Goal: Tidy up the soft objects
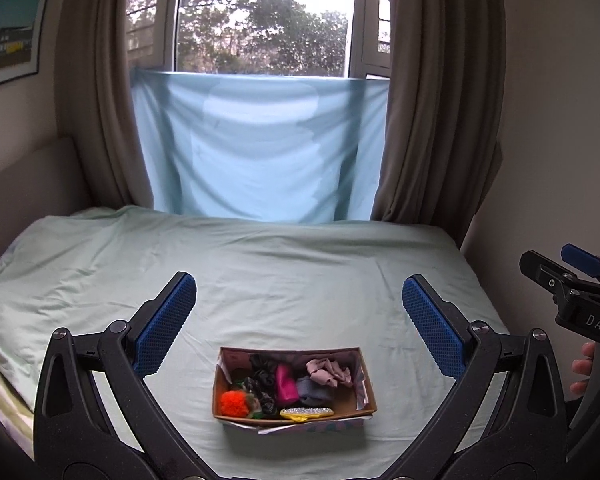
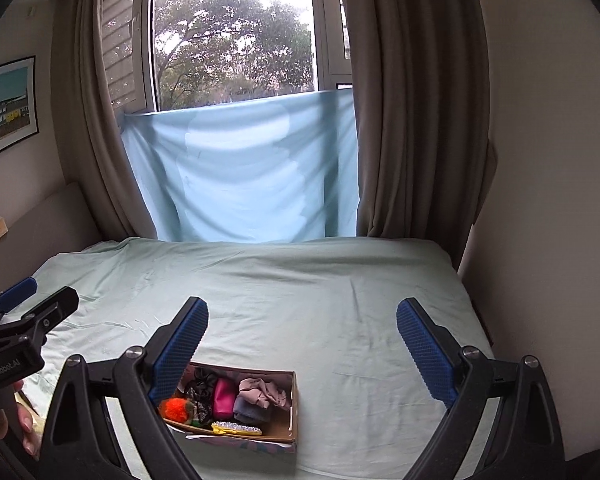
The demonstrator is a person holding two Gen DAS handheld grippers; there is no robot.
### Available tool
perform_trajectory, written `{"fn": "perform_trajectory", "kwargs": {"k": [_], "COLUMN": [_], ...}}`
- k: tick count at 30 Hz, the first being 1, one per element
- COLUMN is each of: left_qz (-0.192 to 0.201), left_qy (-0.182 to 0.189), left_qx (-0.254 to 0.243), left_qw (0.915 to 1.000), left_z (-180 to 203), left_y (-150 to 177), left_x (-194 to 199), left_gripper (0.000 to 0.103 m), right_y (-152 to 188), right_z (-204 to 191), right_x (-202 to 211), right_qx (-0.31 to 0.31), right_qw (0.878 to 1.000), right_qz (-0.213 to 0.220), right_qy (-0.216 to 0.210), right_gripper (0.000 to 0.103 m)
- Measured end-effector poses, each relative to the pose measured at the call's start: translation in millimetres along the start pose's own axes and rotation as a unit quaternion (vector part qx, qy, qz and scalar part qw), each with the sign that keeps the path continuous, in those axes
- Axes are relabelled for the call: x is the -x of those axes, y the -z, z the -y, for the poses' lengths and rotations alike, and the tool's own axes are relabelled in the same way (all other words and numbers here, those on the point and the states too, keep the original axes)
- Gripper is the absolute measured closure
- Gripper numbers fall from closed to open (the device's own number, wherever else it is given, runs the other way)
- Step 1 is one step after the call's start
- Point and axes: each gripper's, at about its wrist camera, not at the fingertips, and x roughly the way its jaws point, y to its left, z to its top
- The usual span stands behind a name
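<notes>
On the pale green bed (image 1: 300,280), near its front edge, the cardboard box (image 1: 366,384) holds the soft items, while the left gripper (image 1: 299,312) and right gripper (image 2: 302,338) hang above, both jaws wide apart and empty.

Both fisheye cameras sit just behind their own gripper's blue-padded fingers, raised over the near edge of the pale green sheeted bed (image 1: 280,280) and tilted somewhat downward toward the far window. The left wrist view has the open brown cardboard box of soft things (image 1: 294,388) centred low; the right wrist view, from further right, has it low left. Each view catches the other gripper at its edge, and both share bed, box, light blue hanging cloth (image 2: 240,168) and brown curtains (image 2: 412,100).
</notes>
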Motion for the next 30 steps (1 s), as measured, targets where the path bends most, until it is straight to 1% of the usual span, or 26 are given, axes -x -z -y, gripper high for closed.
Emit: {"fn": "perform_trajectory", "kwargs": {"k": [10, 23, 30], "left_qz": [0.012, 0.013, 0.014], "left_qy": [0.002, 0.006, 0.019], "left_qx": [-0.016, -0.021, -0.015], "left_qw": [0.9998, 0.9997, 0.9996], "left_z": [15, 19, 16], "left_y": [1, 1, 1], "left_x": [5, 6, 6], "left_gripper": [0.0, 0.0, 0.0], "right_y": [-2, -5, -8], "right_z": [7, 12, 13], "right_x": [14, 16, 15], "right_qx": [0.002, -0.006, -0.007], "right_qw": [1.0, 0.999, 0.999], "right_qz": [0.02, 0.026, 0.027], "right_qy": [0.021, 0.023, 0.024], "right_gripper": [0.009, 0.009, 0.009]}}
